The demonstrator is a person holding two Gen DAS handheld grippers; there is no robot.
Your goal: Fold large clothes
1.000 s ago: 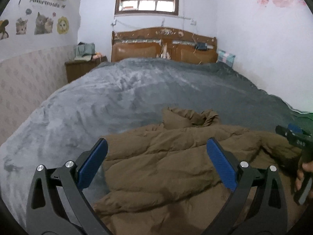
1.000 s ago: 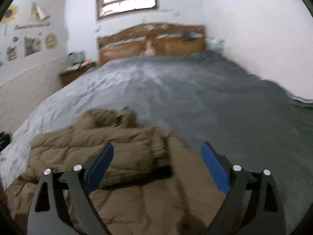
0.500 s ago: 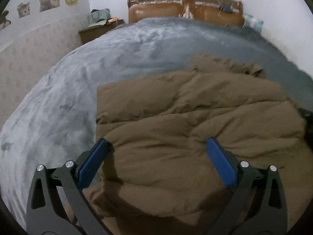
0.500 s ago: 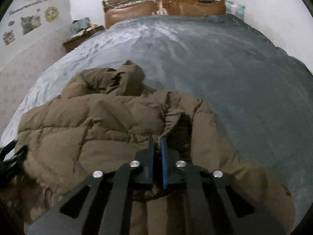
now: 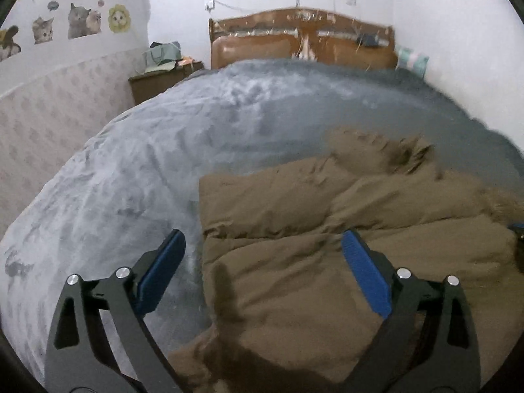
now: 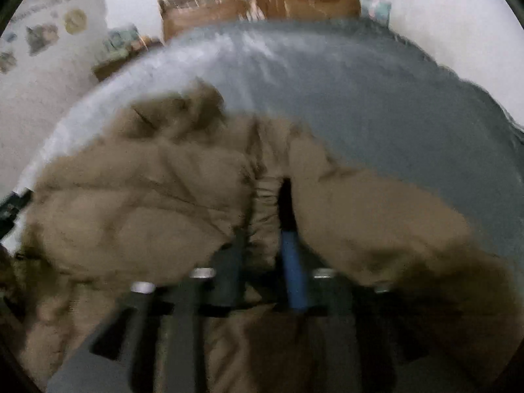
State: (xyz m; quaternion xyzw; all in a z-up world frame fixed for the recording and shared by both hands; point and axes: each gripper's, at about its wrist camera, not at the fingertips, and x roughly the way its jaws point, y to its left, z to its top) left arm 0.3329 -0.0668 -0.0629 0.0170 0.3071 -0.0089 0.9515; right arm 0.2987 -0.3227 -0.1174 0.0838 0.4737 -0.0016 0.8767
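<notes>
A brown quilted jacket (image 5: 327, 216) lies spread on the grey bed cover (image 5: 131, 180), with its hood bunched at the far end. My left gripper (image 5: 262, 234) hovers open over the jacket's left edge, one blue pad over the cover and the other over the fabric. In the blurred right wrist view the jacket (image 6: 147, 196) fills the foreground. My right gripper (image 6: 263, 232) points down into it. Its jaws stand narrow and are opening, with a gathered fold of the jacket's cuff between the pads.
The bed cover (image 6: 393, 114) stretches to a wooden headboard (image 5: 301, 46) below a window. A wooden nightstand (image 5: 154, 82) with bags on it stands at the far left, by a wall with cat stickers. A white wall runs along the right.
My left gripper sank toward the jacket's left edge, still open. My right gripper dropped onto the jacket, went from wide open to fully shut, and now has a fold between slightly parted jaws.
</notes>
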